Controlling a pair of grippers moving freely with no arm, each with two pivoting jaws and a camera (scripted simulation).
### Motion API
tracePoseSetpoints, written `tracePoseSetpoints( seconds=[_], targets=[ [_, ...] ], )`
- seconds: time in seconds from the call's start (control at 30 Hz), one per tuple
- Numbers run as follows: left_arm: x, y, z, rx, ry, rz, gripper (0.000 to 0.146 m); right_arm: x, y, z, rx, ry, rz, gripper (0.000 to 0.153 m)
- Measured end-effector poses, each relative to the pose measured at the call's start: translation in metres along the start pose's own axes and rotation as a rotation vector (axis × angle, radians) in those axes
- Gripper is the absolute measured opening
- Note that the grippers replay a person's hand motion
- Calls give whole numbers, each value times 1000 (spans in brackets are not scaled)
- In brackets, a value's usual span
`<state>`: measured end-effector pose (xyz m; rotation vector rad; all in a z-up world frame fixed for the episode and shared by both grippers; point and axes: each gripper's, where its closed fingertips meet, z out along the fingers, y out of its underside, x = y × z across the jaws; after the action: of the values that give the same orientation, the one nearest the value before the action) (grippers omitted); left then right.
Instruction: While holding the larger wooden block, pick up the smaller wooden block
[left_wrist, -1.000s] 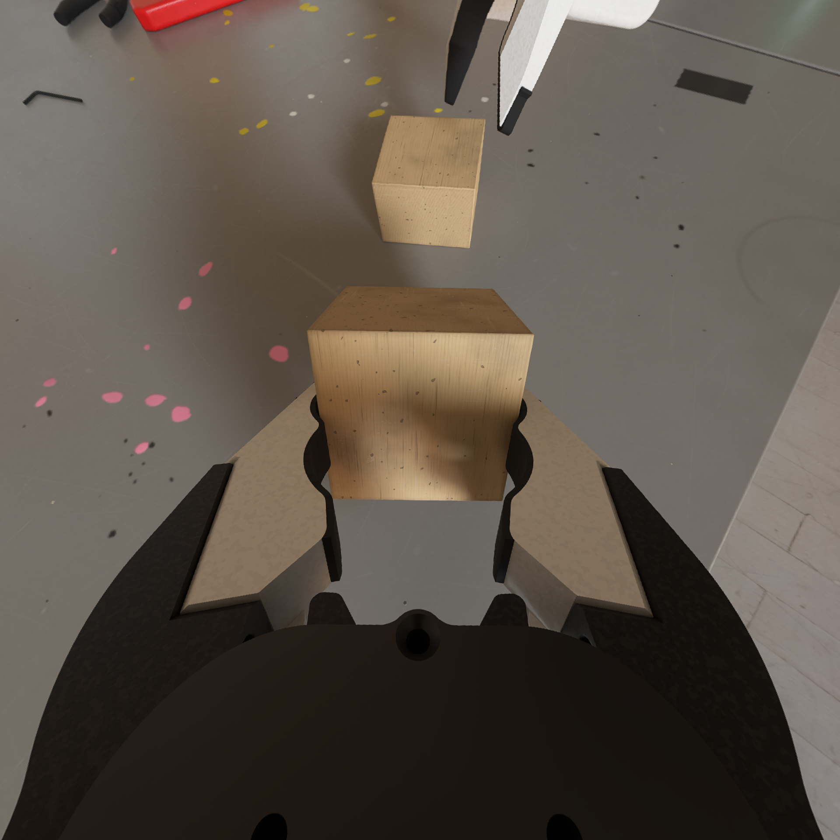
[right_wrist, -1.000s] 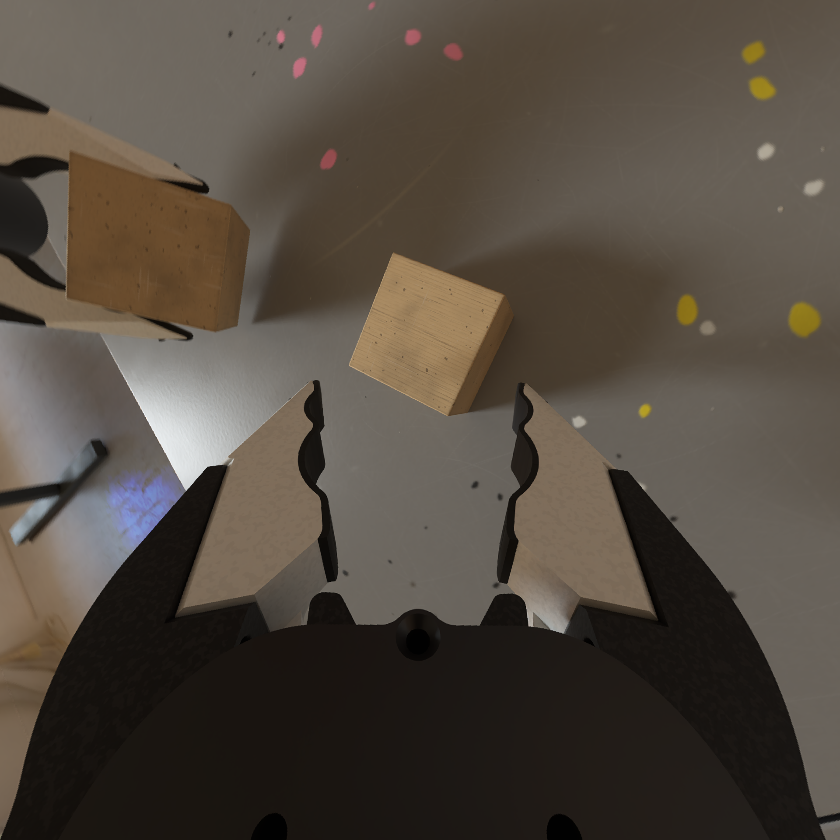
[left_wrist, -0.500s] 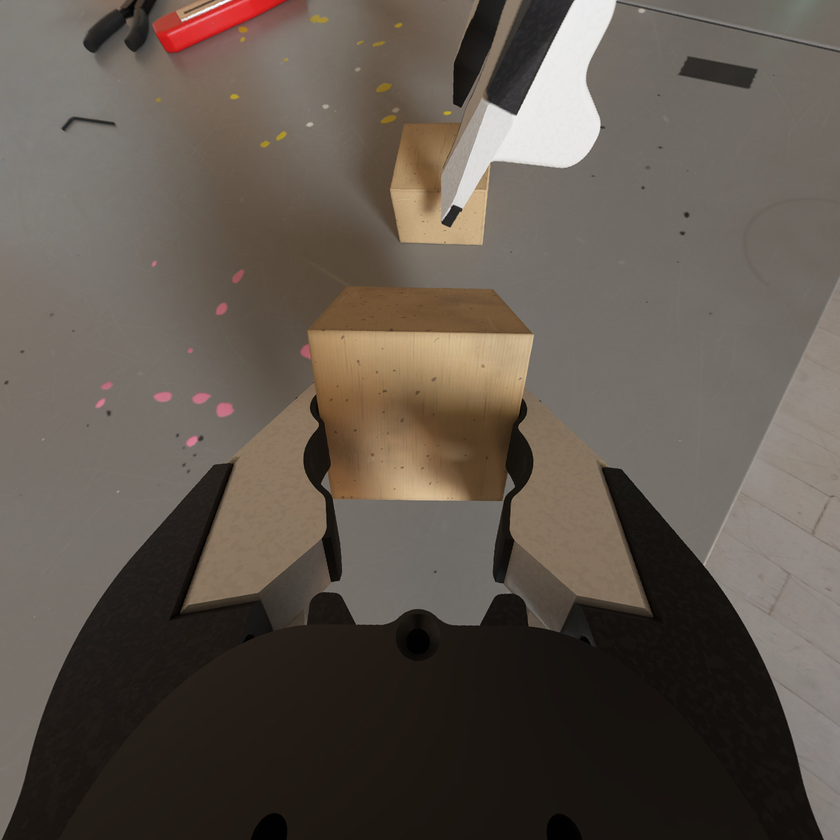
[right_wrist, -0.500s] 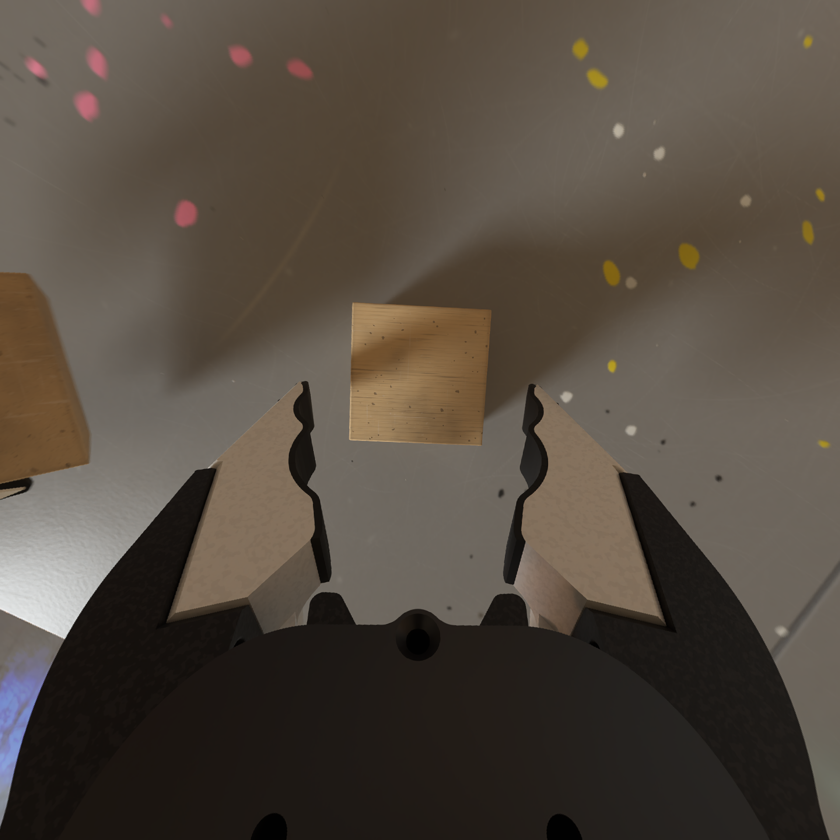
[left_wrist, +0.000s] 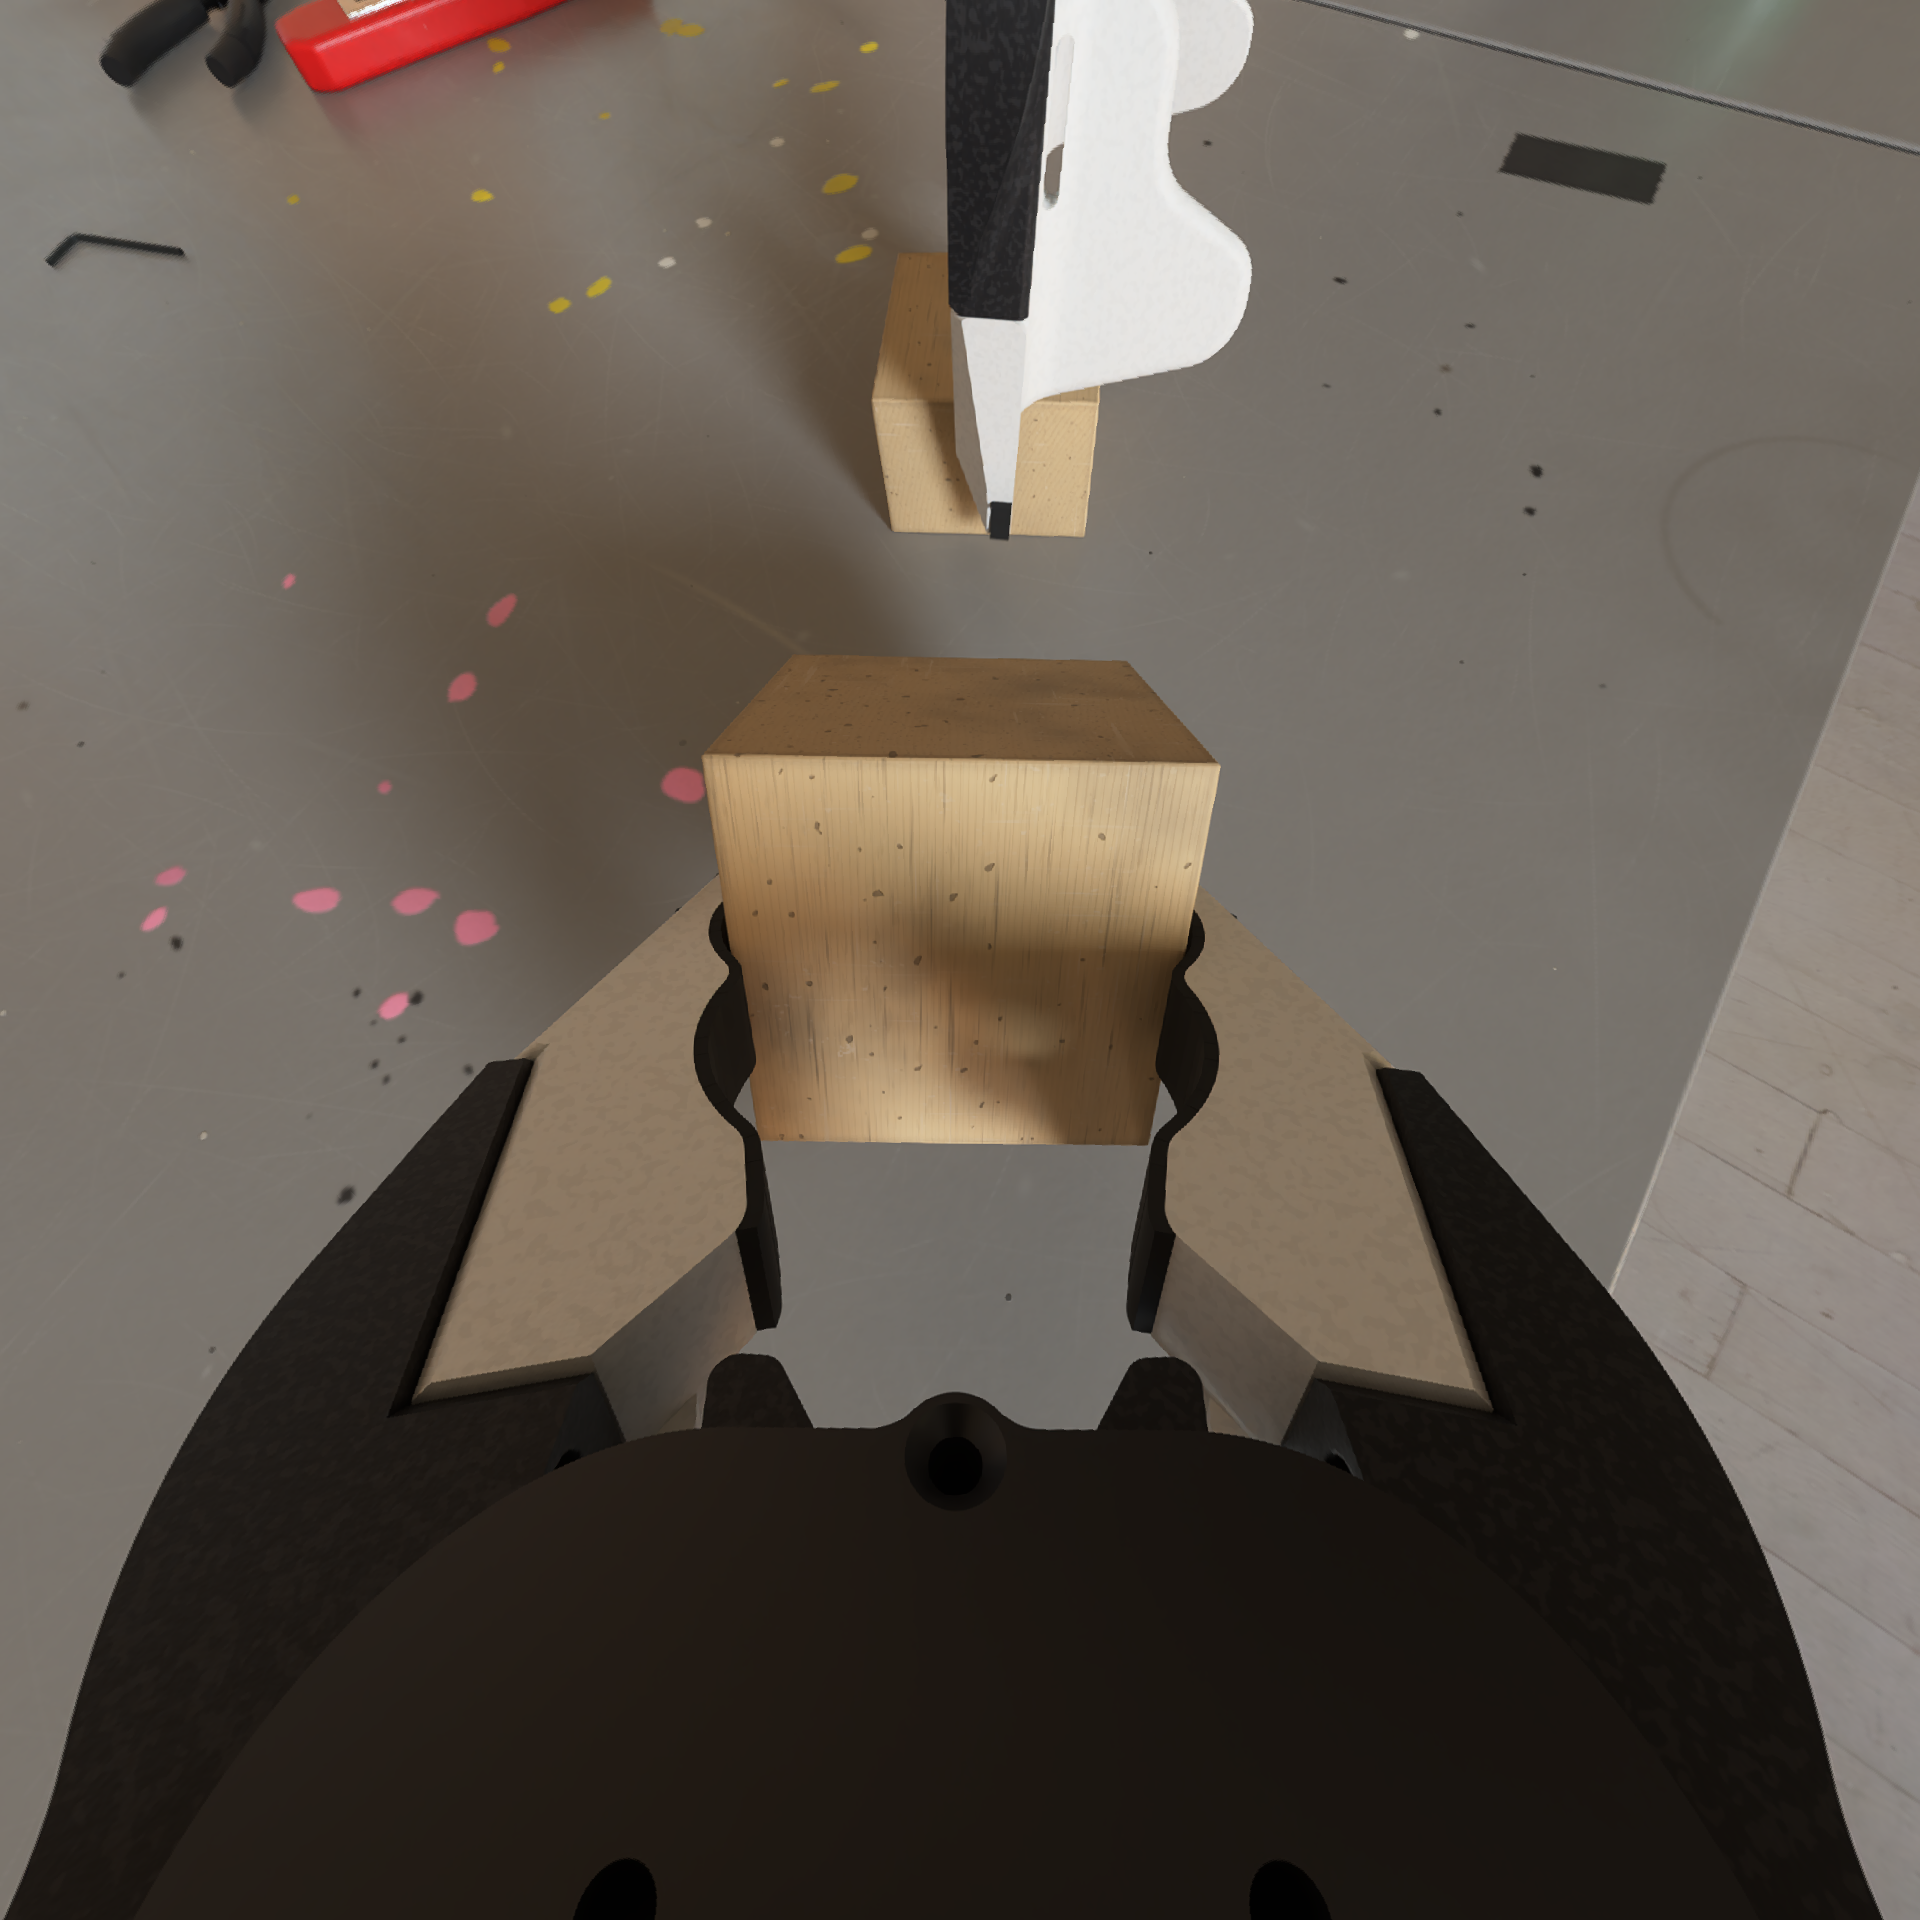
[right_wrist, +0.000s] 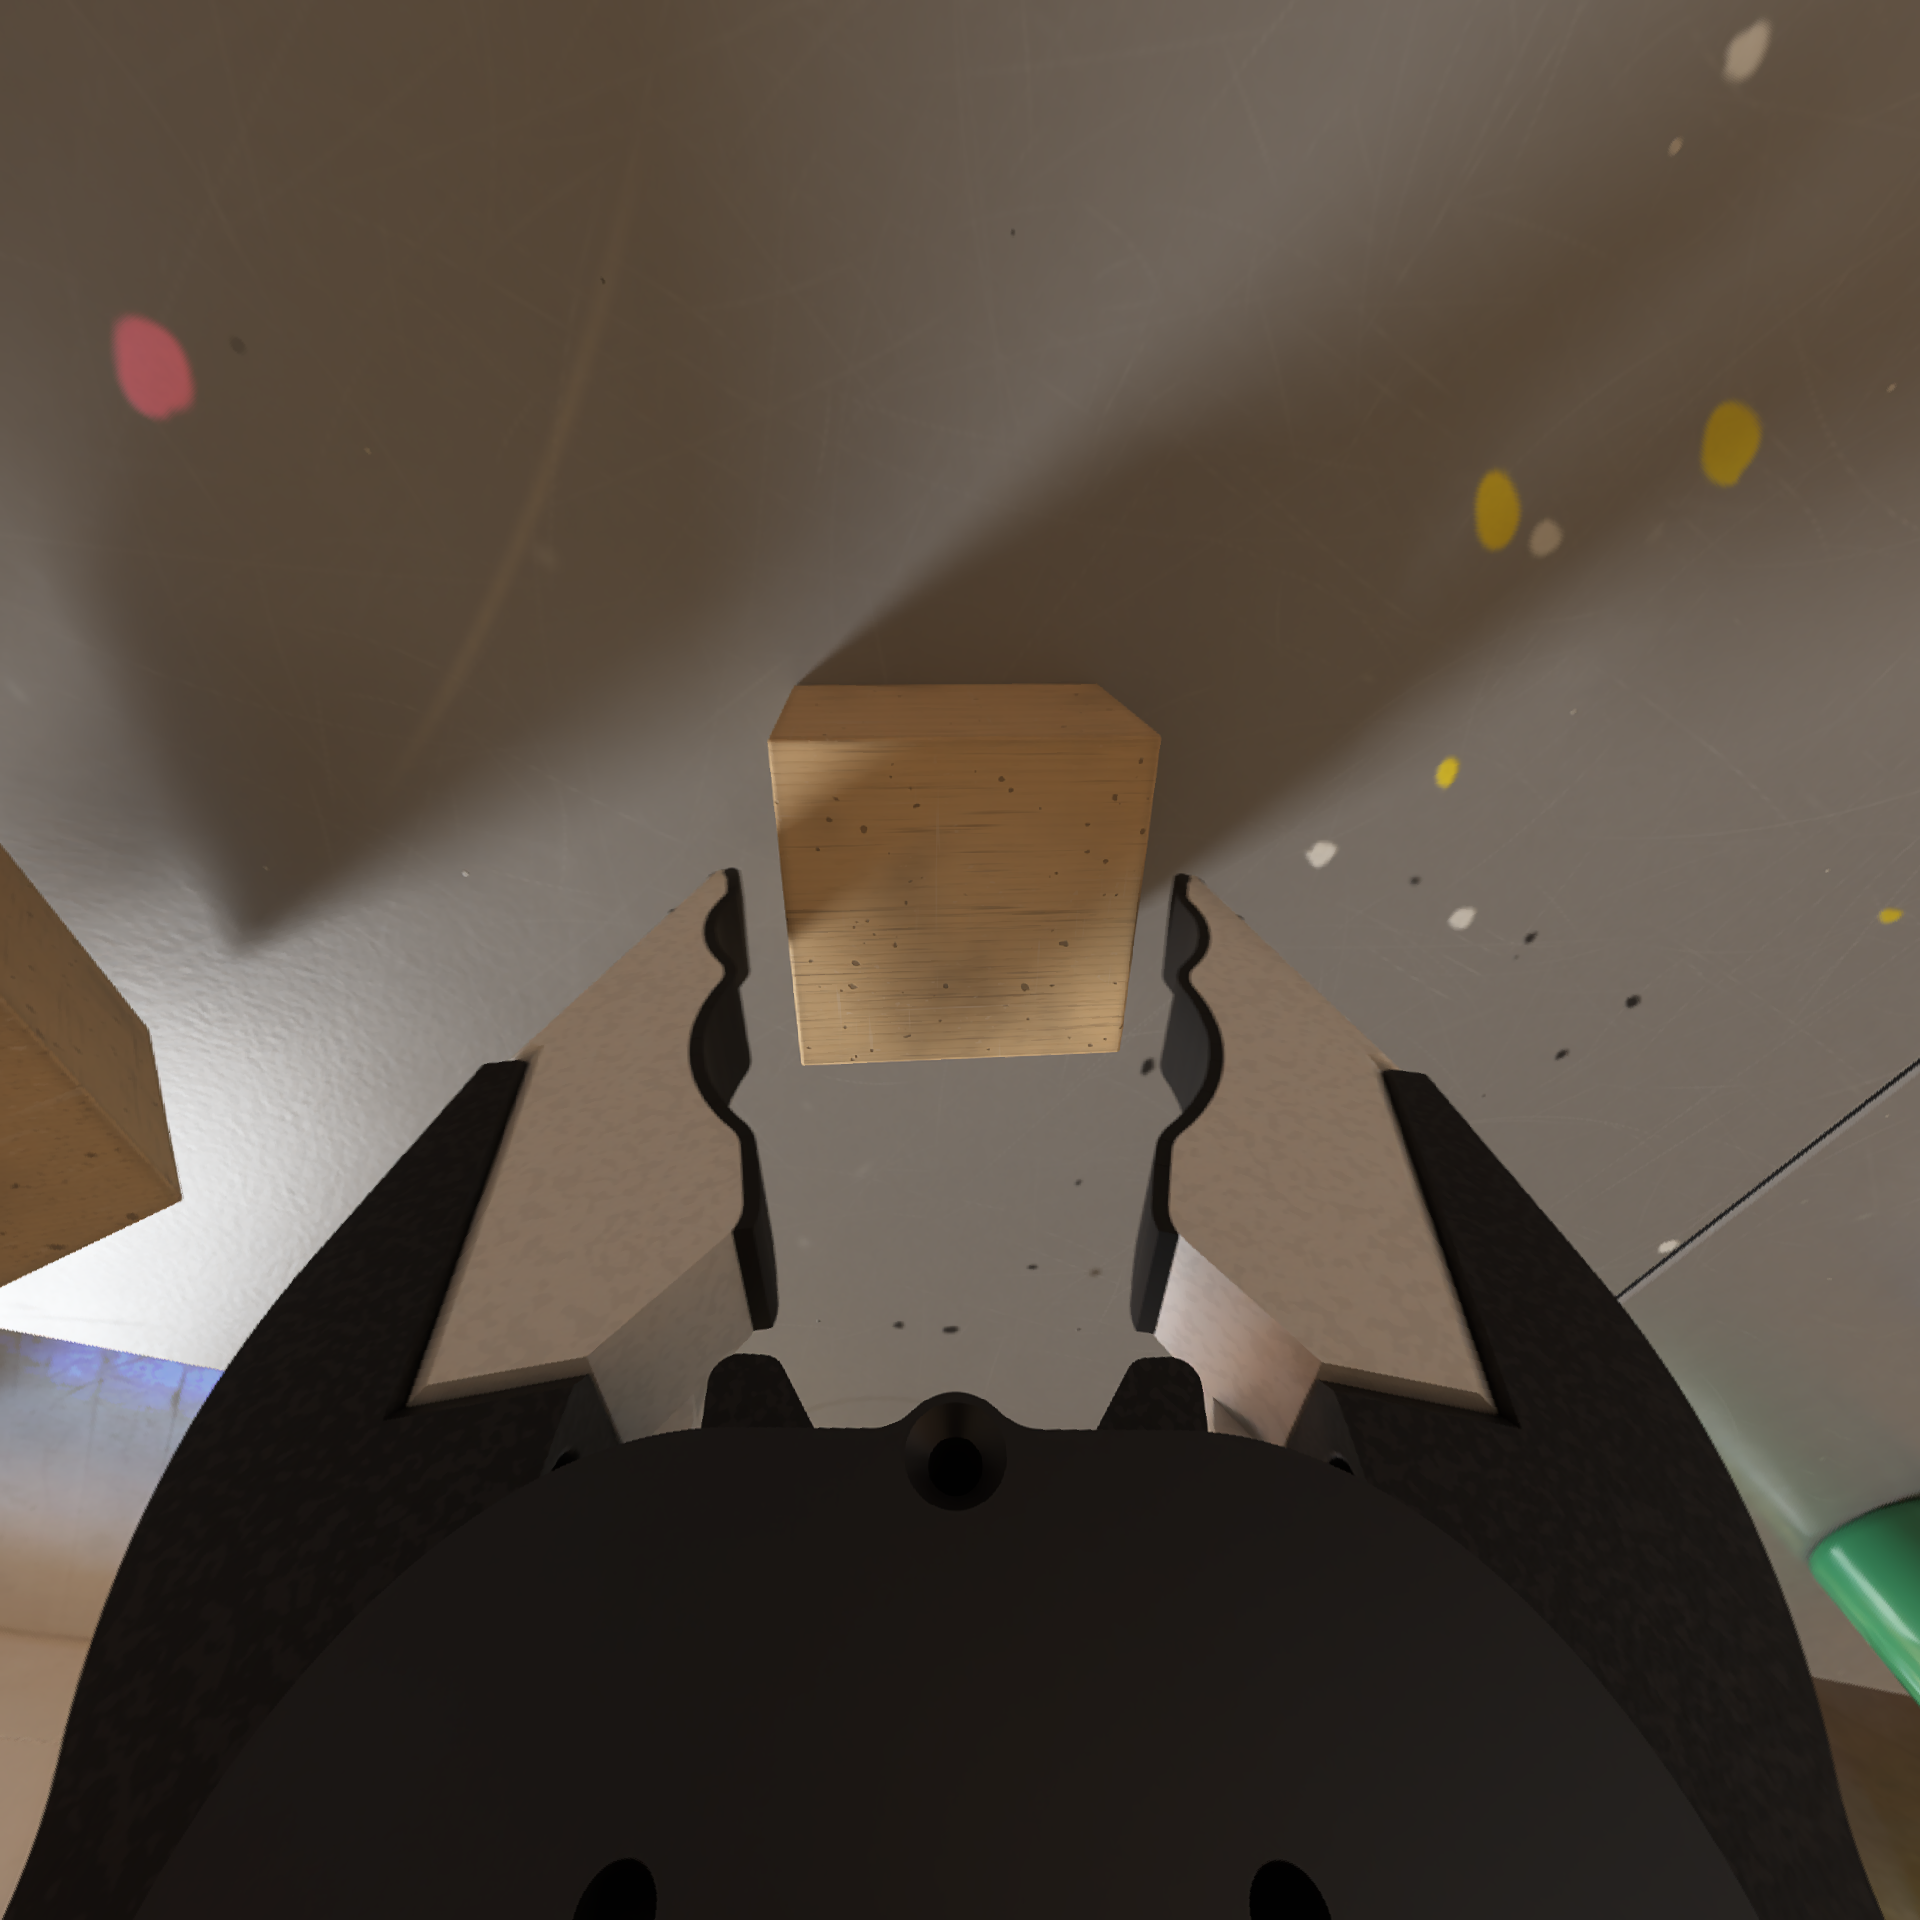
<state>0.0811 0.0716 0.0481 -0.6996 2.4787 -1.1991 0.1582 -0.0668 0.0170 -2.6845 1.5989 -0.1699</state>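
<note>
Left gripper (left_wrist: 956, 914): black body with tan fingers, jaws closed against both side faces of the larger pale wooden cube (left_wrist: 956, 935), which it holds clear of the grey paint-speckled tabletop (left_wrist: 312, 468).
Larger block, right wrist view: only a corner shows (right_wrist: 73, 1132), at 9 o'clock on the picture edge.
Right gripper (right_wrist: 951, 883): jaws spread wide, gripping nothing; a narrow gap shows on each side between the fingers (right_wrist: 644, 1091) and the smaller pale wooden cube (right_wrist: 961, 883).
Smaller block: resting on the tabletop (right_wrist: 1039, 364), squarely between the right fingertips; in the left wrist view it sits at 12 o'clock beyond the held cube (left_wrist: 925, 447), partly covered by the right gripper's white and black finger (left_wrist: 1091, 260) coming down over it.
Tabletop edge: runs along 3 o'clock, pale plank floor (left_wrist: 1787, 1039) beyond.
Far clutter: red flat tool (left_wrist: 416, 31) and black-handled pliers (left_wrist: 177, 52) at 11 o'clock; small black hex key (left_wrist: 109, 249) at 10 o'clock; black tape strip (left_wrist: 1579, 166) at 1 o'clock.
Green rounded object (right_wrist: 1870, 1590): at 4 o'clock in the right wrist view, cut off by the edge.
</note>
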Motion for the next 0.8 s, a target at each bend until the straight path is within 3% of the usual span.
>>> tracePoseSetpoints(
  seconds=[0.07, 0.27, 0.5, 0.8],
  targets=[
    [0, 2, 1, -1, 7, -6, 79, 0, 2, 2, -10, -1, -3, 68],
    [3, 3, 3, 6, 63, 3, 79, -1, 3, -2, 82, -86, -56, 68],
    [10, -4, 6, 34, 151, 17, 79, -4, 0, -33, 382, -245, -177, 68],
    [22, -24, 4, 116, 298, 40, 79, -44, -3, -119, 953, -624, -423, 68]
  ],
)
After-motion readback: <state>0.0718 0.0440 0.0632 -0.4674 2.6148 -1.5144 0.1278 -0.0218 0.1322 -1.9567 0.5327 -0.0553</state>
